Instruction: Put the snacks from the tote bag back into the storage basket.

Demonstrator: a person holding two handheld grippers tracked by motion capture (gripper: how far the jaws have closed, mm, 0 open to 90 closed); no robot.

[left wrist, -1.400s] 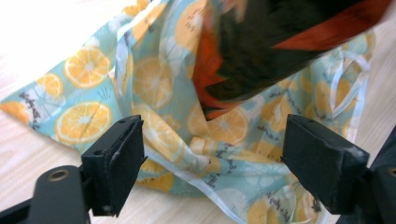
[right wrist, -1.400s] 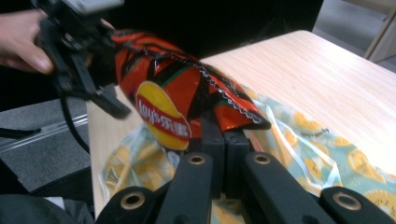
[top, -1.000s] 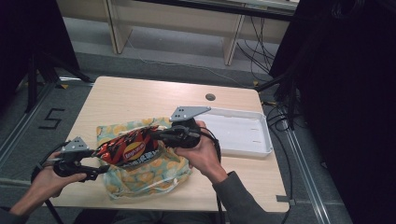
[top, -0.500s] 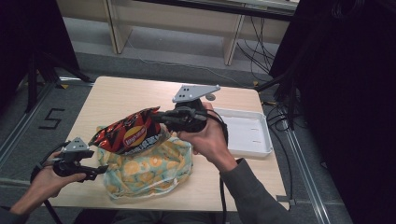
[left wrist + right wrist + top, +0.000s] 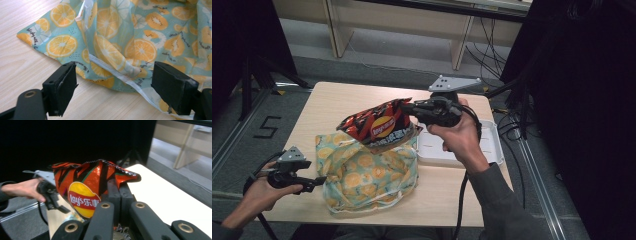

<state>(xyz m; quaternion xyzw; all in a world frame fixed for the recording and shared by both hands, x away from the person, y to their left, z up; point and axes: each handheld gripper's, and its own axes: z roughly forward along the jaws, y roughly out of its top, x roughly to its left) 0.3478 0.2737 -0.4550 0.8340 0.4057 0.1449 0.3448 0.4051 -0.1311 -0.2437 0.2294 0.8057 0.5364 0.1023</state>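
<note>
The right gripper (image 5: 412, 108) has its fingers clamped on the crimped top edge of a red-orange crisp packet (image 5: 379, 125), which hangs in the air over the fruit-print cloth bag (image 5: 367, 172) lying crumpled on the pale wooden surface (image 5: 327, 105). The packet's long axis runs roughly level, stretching away from the fingers toward the person's left; the white tray (image 5: 492, 147) sits on the other side, beside the right wrist, and looks like the likely place to set it, though that is a guess. The left gripper (image 5: 319, 180) rests low at the bag's near corner, fingers apart, with a fold of the thin, glossy fabric and its white seam between them. The packet is shiny, puffed foil; the tray is shallow, rigid plastic
</note>
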